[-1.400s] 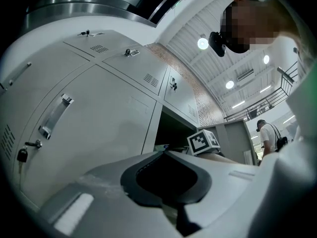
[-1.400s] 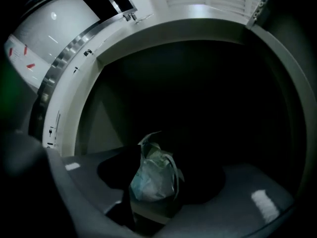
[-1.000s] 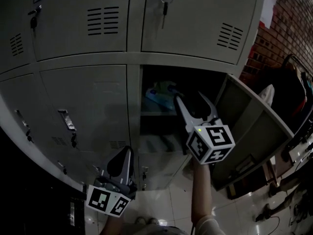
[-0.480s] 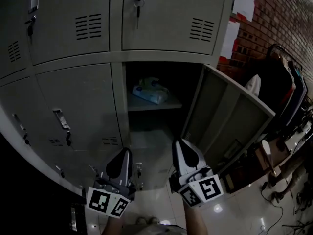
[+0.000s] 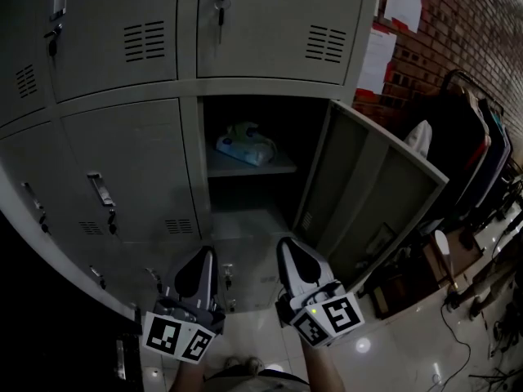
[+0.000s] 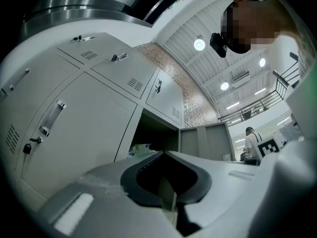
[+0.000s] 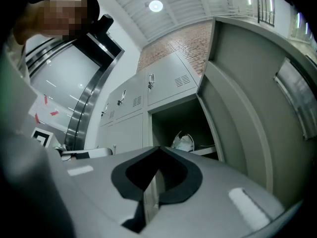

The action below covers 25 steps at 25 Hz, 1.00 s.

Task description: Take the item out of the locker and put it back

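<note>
Both claws, left claw (image 5: 204,256) and right claw (image 5: 288,247), hang pinched closed and empty below the open locker (image 5: 193,178), its shelf (image 5: 274,168) holding the packet (image 5: 243,144); a reach probably needs the right claw spread first, clear of the door (image 5: 372,194).

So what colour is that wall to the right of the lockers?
Reddish-brown: it's a brick wall, seen best in the head view.

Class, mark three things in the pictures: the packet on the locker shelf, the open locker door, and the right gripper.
packet (image 5: 243,144), head view, its pale top face.
open locker door (image 5: 372,188), head view, middle of its inner panel.
right gripper (image 5: 288,248), head view, its closed fingertips.
</note>
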Available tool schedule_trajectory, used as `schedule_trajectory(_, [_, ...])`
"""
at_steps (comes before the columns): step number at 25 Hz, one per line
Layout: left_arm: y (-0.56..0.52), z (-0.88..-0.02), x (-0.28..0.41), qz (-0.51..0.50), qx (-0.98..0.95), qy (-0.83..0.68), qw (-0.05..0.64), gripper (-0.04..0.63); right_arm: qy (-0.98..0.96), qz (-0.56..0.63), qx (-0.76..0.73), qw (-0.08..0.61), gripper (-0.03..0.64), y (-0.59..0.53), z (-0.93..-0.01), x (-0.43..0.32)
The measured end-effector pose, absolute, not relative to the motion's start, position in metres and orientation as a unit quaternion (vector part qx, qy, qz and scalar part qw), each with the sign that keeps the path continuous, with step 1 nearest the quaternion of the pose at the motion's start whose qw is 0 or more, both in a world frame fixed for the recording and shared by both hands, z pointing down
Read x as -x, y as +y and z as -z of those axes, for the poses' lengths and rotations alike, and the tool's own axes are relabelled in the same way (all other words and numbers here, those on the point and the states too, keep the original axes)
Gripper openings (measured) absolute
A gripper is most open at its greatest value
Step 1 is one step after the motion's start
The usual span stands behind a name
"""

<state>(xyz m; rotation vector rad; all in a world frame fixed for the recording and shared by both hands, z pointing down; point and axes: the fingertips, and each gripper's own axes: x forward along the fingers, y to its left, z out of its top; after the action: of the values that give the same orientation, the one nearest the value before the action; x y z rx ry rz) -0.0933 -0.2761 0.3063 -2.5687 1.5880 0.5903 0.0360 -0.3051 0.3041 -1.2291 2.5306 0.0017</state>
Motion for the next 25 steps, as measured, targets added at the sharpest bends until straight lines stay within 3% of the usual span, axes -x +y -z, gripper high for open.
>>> schedule_trajectory(11, [-0.173, -0.368, 0.087, -0.188, 0.832, 0.521, 0.021, 0.003, 0.893, 0.012, 0.417, 0.168, 0.002, -0.186, -0.361, -0.042])
schedule_trajectory(18, [0.013, -0.396, 0.101, -0.188, 0.83, 0.525, 0.019, 0.003, 0.901, 0.022, 0.4, 0.169, 0.002, 0.003, -0.389, -0.021])
schedule_trajectory(25, [0.194, -0.366, 0.11, -0.18, 0.833, 0.522, 0.024, 0.003, 0.901, 0.025, 0.398, 0.171, 0.002, 0.191, -0.36, -0.01])
